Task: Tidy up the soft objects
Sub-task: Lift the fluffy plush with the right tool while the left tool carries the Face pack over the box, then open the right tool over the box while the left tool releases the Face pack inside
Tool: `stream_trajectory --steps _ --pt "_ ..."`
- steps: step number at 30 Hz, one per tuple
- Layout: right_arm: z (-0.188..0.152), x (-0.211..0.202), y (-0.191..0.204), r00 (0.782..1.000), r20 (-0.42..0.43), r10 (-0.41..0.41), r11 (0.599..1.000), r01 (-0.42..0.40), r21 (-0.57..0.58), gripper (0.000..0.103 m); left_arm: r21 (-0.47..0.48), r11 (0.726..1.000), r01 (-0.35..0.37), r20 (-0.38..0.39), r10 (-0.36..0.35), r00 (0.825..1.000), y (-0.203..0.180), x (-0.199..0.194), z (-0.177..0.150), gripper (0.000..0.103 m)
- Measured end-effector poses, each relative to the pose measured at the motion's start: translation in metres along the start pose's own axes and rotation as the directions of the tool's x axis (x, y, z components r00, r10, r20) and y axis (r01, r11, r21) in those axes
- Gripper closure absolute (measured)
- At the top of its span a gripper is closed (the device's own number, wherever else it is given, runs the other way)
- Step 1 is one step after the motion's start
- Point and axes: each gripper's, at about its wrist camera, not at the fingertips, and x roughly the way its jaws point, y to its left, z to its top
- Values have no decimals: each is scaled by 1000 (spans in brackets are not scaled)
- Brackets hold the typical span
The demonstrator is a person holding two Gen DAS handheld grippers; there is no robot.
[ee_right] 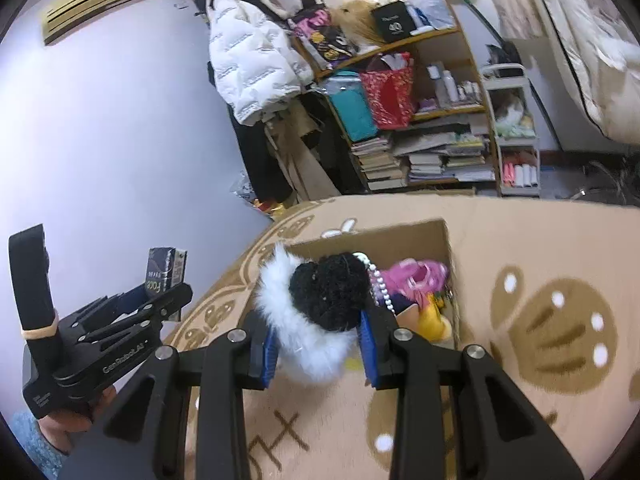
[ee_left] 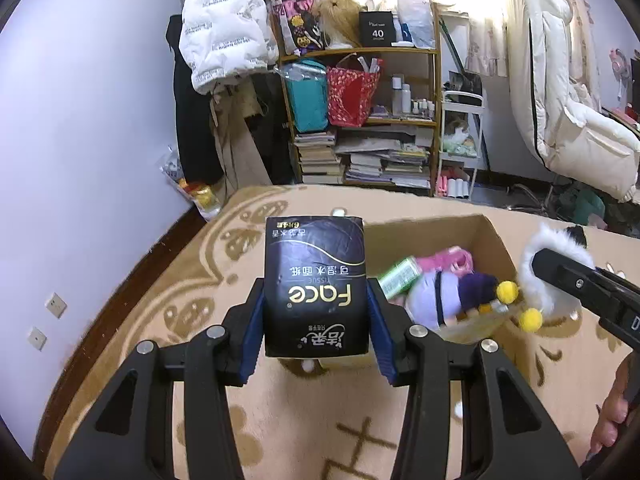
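Left gripper (ee_left: 316, 312): its blue fingers (ee_left: 253, 332) clamp a black tissue pack (ee_left: 315, 284) from both sides; the pack stands upright between them, its "Face" print upside down in the left wrist view.
Right gripper (ee_right: 316, 340): its fingers (ee_right: 269, 354) grasp a fluffy white and black toy (ee_right: 316, 308), white fur bulging out past the left finger and below the pads.
Box (ee_left: 486, 236): an open cardboard box, on a beige patterned carpet (ee_left: 224, 272), beyond and to the right of the left fingers; straight ahead of the right fingers.
Box contents: a pink item (ee_right: 420, 276), a green packet (ee_left: 398, 276), a pale plush with a purple part (ee_left: 436, 300), and something yellow (ee_right: 432, 324) lie inside, ahead of the held toy.
Toy trim: a string of white beads (ee_right: 378, 284) hangs on its right side; two yellow pompoms (ee_left: 520, 304) dangle at its left in the left wrist view.
Grippers together: side by side, near but apart, both above the carpet at the box's near edge.
Hands: a hand (ee_right: 80, 412) grips the left handle; another (ee_left: 612, 412) shows at the right handle.
Background: a cluttered shelf (ee_left: 360, 120) and a white jacket (ee_left: 224, 28) far beyond the fingers.
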Motion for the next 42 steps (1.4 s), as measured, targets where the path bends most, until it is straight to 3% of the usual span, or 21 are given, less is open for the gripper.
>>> stream_trajectory --steps 7,15,27,31,33,34,39,42 --pt "30 19 14 1000 10 4 996 -3 -92 67 21 1000 -7 49 6 999 2 7 27 58" --pt "37 42 7 1000 -1 13 997 -13 -72 67 16 1000 -7 77 5 997 -1 28 36 57" --pt "8 80 -4 995 -103 -17 998 11 -57 64 -14 995 95 30 -95 995 -7 71 21 63" --pt "8 87 -10 992 -124 -13 1000 10 -23 64 -46 992 114 -38 -116 993 -6 94 13 63" --pt "9 88 -11 991 -133 -7 1000 5 -15 56 -53 993 109 -52 -112 992 -5 98 10 62" --pt "10 89 -12 991 -132 -4 1000 3 -11 53 -52 993 105 -59 -108 992 -4 100 9 61" --pt "13 83 -14 994 -108 6 1000 -5 10 36 -87 993 83 -78 -90 993 5 105 6 34" --pt "13 82 -15 994 -105 -3 1000 4 12 34 -107 993 53 -73 -61 996 11 104 3 25"
